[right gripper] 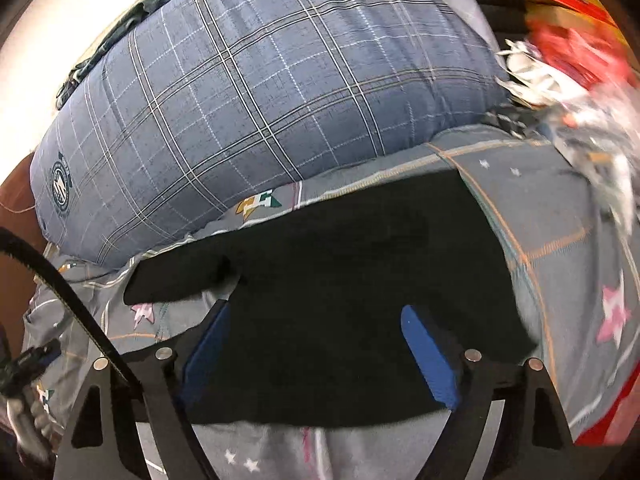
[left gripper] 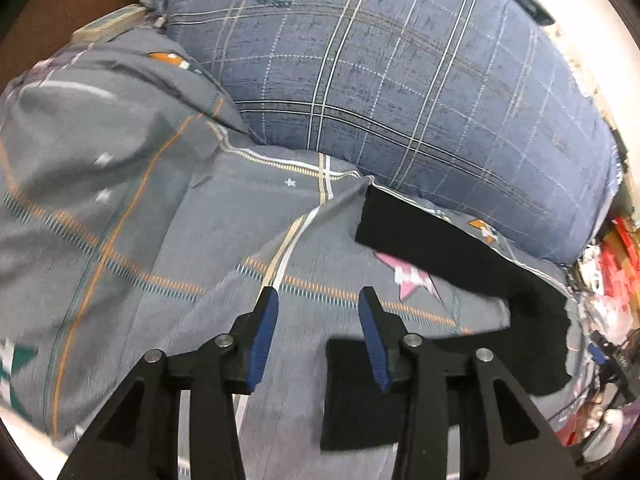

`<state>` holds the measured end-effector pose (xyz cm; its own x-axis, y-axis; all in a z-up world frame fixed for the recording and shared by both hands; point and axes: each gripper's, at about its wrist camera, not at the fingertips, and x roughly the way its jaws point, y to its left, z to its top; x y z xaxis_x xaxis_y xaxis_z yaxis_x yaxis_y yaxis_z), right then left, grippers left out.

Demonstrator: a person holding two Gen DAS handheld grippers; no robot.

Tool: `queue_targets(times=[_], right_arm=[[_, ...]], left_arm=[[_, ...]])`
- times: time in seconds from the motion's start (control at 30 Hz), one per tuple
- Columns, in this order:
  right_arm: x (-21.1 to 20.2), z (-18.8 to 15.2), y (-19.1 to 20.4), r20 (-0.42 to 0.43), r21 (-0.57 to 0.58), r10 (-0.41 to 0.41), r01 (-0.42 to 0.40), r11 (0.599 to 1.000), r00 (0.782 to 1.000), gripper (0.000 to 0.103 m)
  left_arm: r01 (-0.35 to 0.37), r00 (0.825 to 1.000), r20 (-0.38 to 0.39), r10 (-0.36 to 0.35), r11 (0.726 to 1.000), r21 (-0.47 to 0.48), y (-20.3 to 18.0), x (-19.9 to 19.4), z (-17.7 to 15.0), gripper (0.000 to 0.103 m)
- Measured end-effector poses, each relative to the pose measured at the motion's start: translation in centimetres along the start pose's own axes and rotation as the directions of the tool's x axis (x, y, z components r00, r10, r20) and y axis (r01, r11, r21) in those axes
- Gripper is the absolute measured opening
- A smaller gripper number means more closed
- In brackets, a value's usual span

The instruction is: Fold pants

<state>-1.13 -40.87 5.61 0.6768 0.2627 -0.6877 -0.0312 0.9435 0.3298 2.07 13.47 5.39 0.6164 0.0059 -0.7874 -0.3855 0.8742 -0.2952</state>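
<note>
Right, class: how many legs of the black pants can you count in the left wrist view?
2. The far leg lies beside the plaid pillow; the near leg lies below the left tool, partly hidden.

A bed fills both views, covered by a grey sheet point(left gripper: 168, 240) printed with stars and orange lines. A large blue plaid pillow point(left gripper: 400, 92) lies across its far side. Red and white clutter point(right gripper: 560, 68) sits blurred at the right. Bright light washes out the far wall point(right gripper: 36, 36).
</note>
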Motion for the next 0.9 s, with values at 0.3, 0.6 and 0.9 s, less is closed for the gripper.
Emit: queue_targets(times=[0.3,0.6,0.9], right_arm=[[7.3,8.2,-3.0,-0.131,-0.078,-0.015,0.005,0.997,0.991,0.089],[13.0,13.0,-5.3,-0.201,-0.12,-0.064,0.041,0.992,0.977,0.086],[18.1,14.6,-1.8,-0.31,-0.319,-0.055,-0.049,0.946,0.949,0.086]], left_arm=[[0.042,0.993,-0.111,-0.03,0.994,0.099,-6.9,10.3,5.8,0.049],[0.047,0.969,-0.248,-0.007,0.987,0.156,-9.0,21.8,10.2,0.049],[0.153,0.948,-0.312,-0.061,0.947,0.281,-12.5,23.6,9.6,0.084]])
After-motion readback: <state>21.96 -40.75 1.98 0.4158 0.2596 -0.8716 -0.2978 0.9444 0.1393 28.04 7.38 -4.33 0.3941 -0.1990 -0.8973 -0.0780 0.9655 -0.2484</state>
